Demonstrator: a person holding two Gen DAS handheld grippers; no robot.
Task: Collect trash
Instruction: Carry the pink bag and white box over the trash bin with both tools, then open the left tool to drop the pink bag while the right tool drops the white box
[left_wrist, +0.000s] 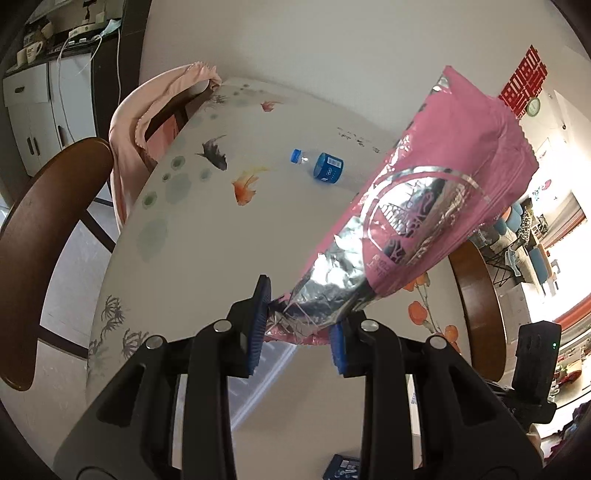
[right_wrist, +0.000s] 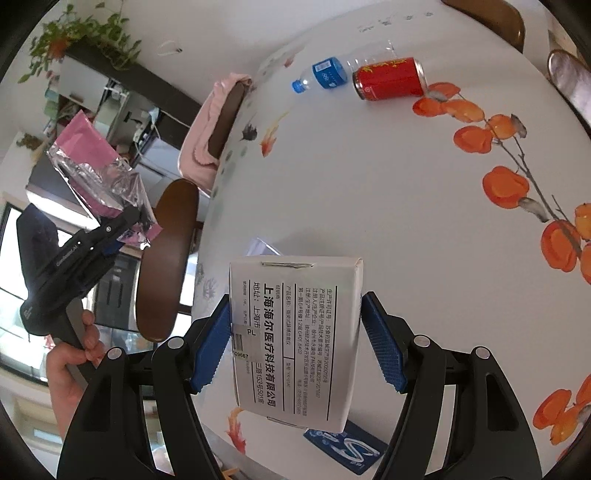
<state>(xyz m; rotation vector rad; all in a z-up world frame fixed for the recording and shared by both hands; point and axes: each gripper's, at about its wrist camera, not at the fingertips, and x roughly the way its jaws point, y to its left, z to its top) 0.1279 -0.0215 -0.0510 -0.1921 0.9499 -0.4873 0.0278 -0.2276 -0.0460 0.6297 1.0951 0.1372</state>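
Snack bag: the pink foil snack bag (left_wrist: 424, 206) was held up off the table, pinched at its crumpled silver end; it looked empty, light and limp, so a grip on the bunched foil seemed soundest, since a flat slick panel would probably slide.
Left gripper: the left gripper (left_wrist: 299, 325) had its blue pads closed most of the way onto that foil end, with only the crushed foil between them.
Carton: a white printed carton (right_wrist: 295, 339) sat between the right tool's pads, raised above the tabletop; it looked like stiff, light cardboard that would likely dent if squeezed hard across its broad faces.
Right gripper: the right gripper (right_wrist: 297, 343) stood fairly wide; its left pad touched the carton's edge, but whether the right pad pressed the other side I could not tell.
Trash left on table: a clear water bottle (right_wrist: 325, 75) with a blue cap lay on its side just beside a red drink can (right_wrist: 389, 79), also on its side, both well apart from the grippers; both would probably roll, so taking each across its middle seemed best.
Table: a white round table (right_wrist: 369, 192) painted with goldfish and orange fruit.
Nearby: a dark blue packet (right_wrist: 347, 448) lay beneath the carton.
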